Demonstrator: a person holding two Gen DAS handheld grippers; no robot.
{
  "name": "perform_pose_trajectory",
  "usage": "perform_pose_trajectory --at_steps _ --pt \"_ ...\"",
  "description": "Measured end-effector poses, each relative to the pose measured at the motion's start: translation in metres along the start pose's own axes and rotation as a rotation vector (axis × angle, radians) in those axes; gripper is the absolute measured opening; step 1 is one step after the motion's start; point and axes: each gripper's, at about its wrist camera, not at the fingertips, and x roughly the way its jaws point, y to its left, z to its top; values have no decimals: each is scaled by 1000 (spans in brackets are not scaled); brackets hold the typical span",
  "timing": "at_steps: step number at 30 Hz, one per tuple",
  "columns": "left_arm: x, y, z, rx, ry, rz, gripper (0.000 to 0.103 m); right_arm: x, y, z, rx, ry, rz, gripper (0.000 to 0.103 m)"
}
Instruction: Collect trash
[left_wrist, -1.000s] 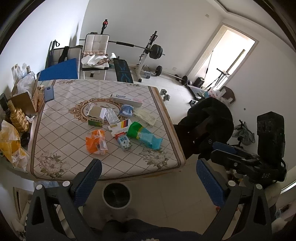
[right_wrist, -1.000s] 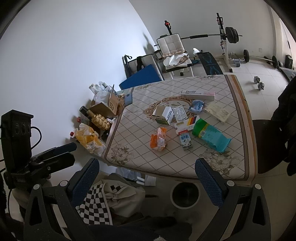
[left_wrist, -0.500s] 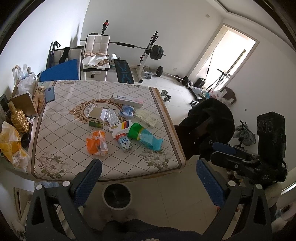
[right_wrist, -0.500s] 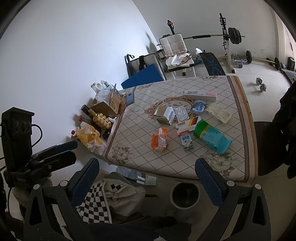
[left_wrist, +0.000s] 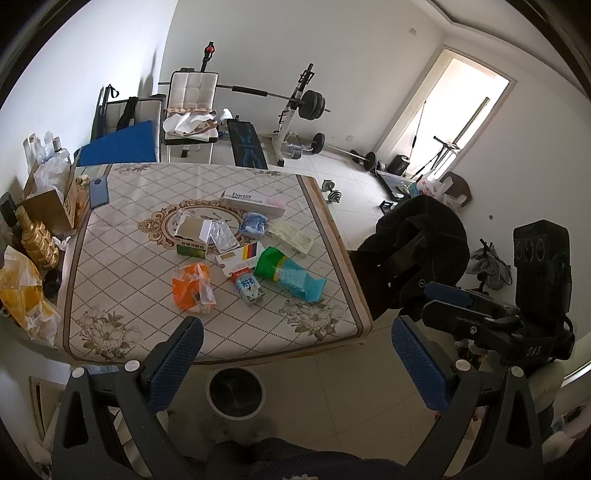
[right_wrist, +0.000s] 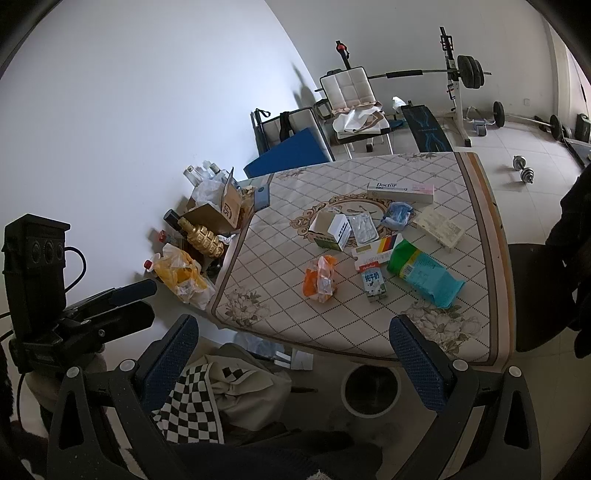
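At 12 o'clock from my left gripper (left_wrist: 293, 354), orange wrapper (left_wrist: 192, 290) lies nearest on worktop (left_wrist: 122, 258); both jaws spread, empty; bin (left_wrist: 235, 392) below.

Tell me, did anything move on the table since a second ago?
Nothing on the table moved. Only the cameras shifted slightly, so the table sits a little lower in the left view. The left hand-held gripper and right hand-held gripper stayed open and empty; the orange bag and bin stayed put.

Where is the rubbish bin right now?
The bin stands on the floor just below the table's near edge, low and central in both wrist views.
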Motion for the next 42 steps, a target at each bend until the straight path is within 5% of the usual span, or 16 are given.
perform_pose_trajectory --at_steps 37,39,42 --pt "10 14 7 6 17 -1 103 16 5 -1 6 21 -2 103" --pt "16 20 8 4 16 23 103 22 4 1 18 21 -22 103" --pt "37 32 11 10 17 157 103 39 -3 6 31 16 -119 103"
